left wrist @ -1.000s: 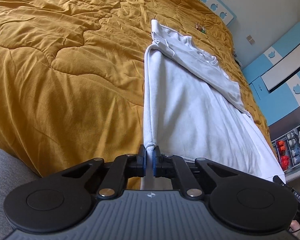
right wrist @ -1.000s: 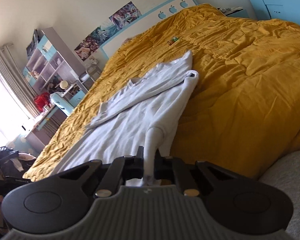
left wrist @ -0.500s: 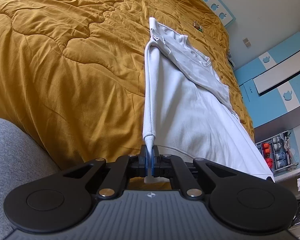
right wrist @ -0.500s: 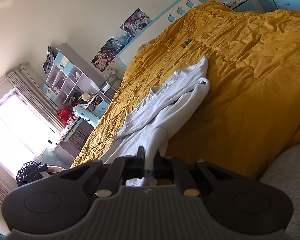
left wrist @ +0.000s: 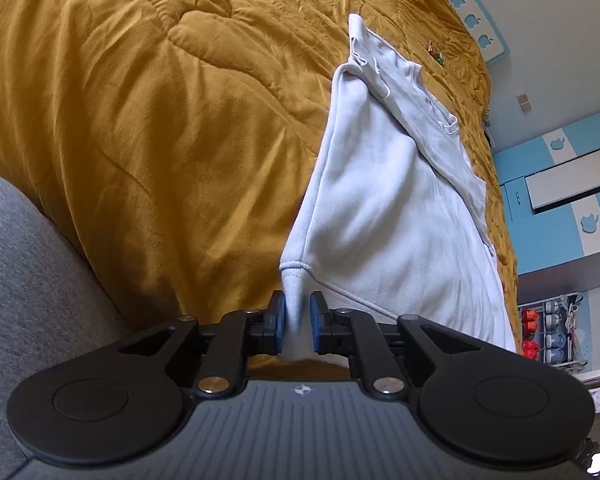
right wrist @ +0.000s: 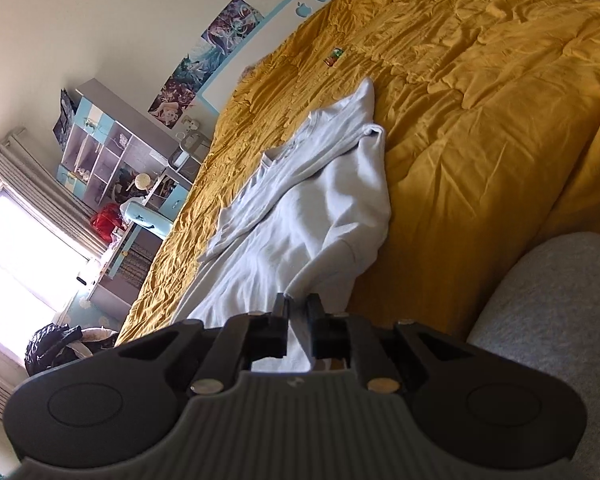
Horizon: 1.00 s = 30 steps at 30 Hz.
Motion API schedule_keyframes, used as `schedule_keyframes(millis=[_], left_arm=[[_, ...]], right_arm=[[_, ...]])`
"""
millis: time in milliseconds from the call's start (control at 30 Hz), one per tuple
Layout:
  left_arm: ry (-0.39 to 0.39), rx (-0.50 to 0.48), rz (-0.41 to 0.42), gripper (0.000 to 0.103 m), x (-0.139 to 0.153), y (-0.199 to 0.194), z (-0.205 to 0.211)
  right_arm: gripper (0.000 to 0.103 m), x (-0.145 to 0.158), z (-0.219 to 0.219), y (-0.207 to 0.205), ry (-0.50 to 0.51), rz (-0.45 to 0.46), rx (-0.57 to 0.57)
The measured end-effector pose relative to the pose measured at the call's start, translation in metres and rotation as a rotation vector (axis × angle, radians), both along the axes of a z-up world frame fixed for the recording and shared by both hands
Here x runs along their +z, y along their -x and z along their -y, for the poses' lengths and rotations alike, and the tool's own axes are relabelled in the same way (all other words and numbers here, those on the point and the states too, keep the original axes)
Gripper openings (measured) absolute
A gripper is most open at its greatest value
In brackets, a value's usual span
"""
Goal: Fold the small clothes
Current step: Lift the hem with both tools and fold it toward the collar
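A white long-sleeved top (left wrist: 384, 208) lies lengthwise on the mustard quilt (left wrist: 160, 100), its sleeves folded across near the collar. My left gripper (left wrist: 298, 320) is shut on one corner of the top's hem at the near edge of the bed and lifts it slightly. My right gripper (right wrist: 298, 320) is shut on the other hem corner of the top (right wrist: 300, 216). The cloth runs slack and wrinkled from both grippers toward the collar end, which rests on the quilt (right wrist: 480, 120).
A small colourful packet (left wrist: 436, 52) lies on the quilt beyond the top; it also shows in the right wrist view (right wrist: 334, 56). A grey cushion edge (left wrist: 32, 280) sits at the bed's near side. Shelves (right wrist: 112, 160) and a window (right wrist: 16, 264) stand off to one side.
Both grippers have lifted and moved forward with the hem corners. The cloth, taut a second ago, now sags and bunches in wrinkles. Both jaws stand a little wider around the fabric.
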<state>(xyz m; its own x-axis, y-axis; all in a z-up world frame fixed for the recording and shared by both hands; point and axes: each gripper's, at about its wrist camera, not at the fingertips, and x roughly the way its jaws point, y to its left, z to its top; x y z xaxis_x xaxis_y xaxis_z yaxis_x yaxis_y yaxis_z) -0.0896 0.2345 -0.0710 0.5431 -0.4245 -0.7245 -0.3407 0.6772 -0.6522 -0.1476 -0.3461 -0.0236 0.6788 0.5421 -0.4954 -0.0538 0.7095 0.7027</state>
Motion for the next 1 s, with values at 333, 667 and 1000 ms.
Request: schedule_keyframes(millis=[333, 667, 1000], left_arm=[[0.234, 0.105, 0.024, 0.03, -0.044, 0.0, -0.017], [0.325, 0.05, 0.172, 0.003, -0.006, 0.0, -0.018], [0.342, 0.018, 0.288, 0.003, 0.055, -0.044, -0.014]], right_arm=[[0.025, -0.046, 0.008, -0.023, -0.133, -0.131, -0.078], [0.002, -0.018, -0.007, -0.022, -0.174, 0.037, -0.002], [0.002, 0.021, -0.002, -0.068, -0.39, 0.108, -0.008]])
